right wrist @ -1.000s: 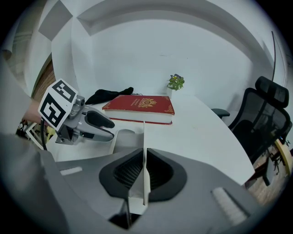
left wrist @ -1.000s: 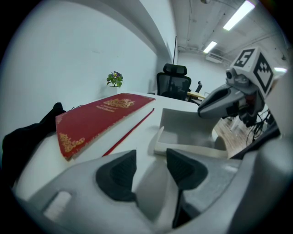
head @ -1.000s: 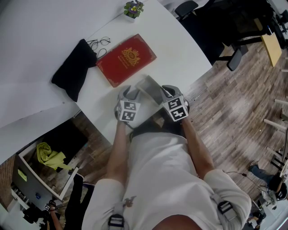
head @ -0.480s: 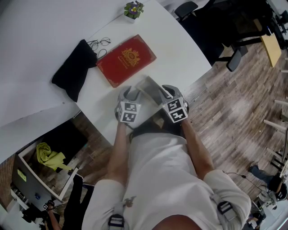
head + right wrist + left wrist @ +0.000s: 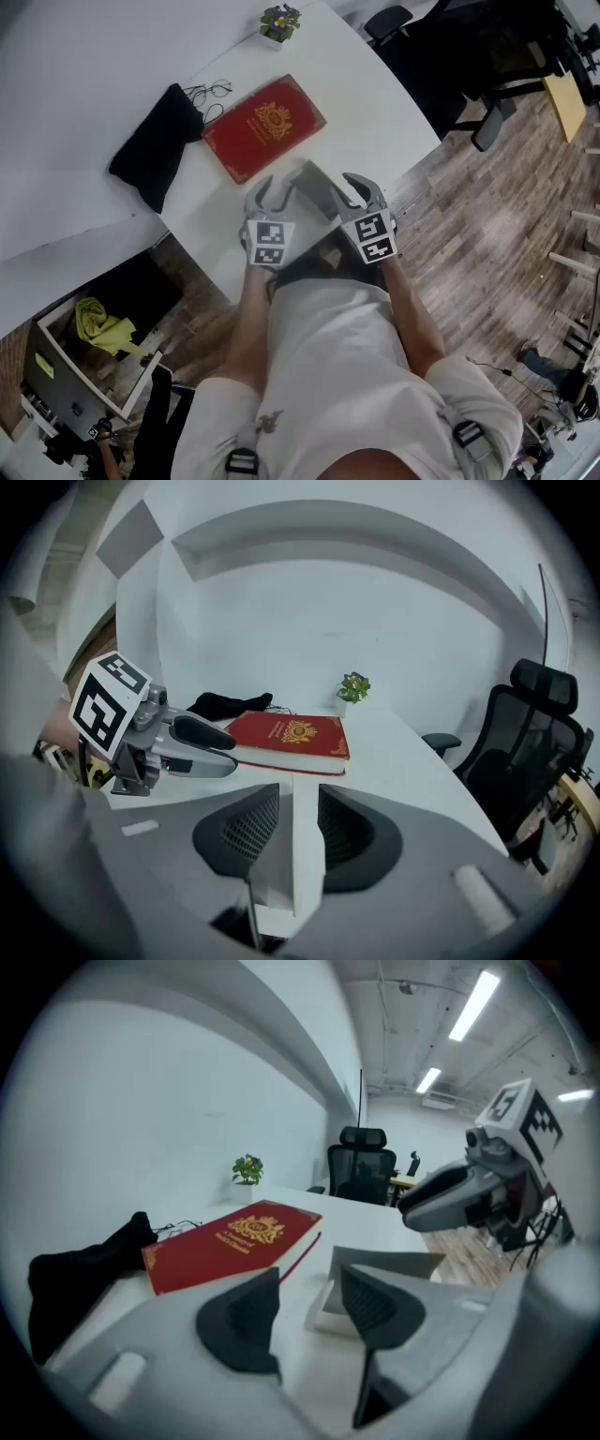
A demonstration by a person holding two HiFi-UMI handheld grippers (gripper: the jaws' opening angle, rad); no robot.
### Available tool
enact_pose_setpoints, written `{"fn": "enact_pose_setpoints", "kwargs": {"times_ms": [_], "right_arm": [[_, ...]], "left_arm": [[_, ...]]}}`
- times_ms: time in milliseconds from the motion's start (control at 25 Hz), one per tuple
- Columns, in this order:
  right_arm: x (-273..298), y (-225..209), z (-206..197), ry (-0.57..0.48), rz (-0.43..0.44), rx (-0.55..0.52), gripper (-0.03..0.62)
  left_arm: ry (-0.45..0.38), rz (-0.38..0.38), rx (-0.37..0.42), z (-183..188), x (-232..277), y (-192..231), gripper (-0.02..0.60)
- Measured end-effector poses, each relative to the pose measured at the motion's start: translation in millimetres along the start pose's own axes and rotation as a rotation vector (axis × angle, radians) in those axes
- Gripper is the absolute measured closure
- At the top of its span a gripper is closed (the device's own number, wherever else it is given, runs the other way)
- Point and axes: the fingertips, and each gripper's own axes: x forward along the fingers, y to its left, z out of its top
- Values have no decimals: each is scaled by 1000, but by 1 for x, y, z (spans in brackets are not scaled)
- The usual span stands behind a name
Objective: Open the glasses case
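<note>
Grey glasses case (image 5: 317, 187) on white table (image 5: 375, 103), flap raised.

A red book (image 5: 262, 126) lies at upper centre on the white table (image 5: 356, 84). A black pouch (image 5: 155, 145) lies just left of it, with eyeglasses (image 5: 208, 91) between them. A potted plant (image 5: 279, 21) stands at the top edge, and a yellow-green cloth (image 5: 103, 326) lies lower left.

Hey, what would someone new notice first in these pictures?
The red book with its gold crest, lying mid-table beside a black pouch. Then the grey glasses case, lid raised, at the near table edge between the left gripper and the right gripper, whose jaws are opening with the lid between them.
</note>
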Motion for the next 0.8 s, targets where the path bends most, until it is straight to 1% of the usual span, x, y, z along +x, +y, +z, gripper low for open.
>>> {"fn": "enact_pose_setpoints", "kwargs": {"times_ms": [280, 360, 440, 560, 800], "right_arm": [[-21, -2, 41, -114, -18, -3, 472], [-28, -3, 55, -150, -31, -28, 459], [-35, -3, 67, -175, -53, -77, 454], [-43, -3, 80, -195, -70, -120, 445], [-50, -4, 87, -220, -48, -112, 396]], "left_arm": [[-134, 55, 20, 52, -24, 7, 373], [-164, 70, 25, 65, -32, 7, 374], [-191, 85, 28, 76, -40, 8, 374], [-220, 104, 35, 88, -50, 8, 374], [-243, 140, 47, 100, -64, 5, 374]]}}
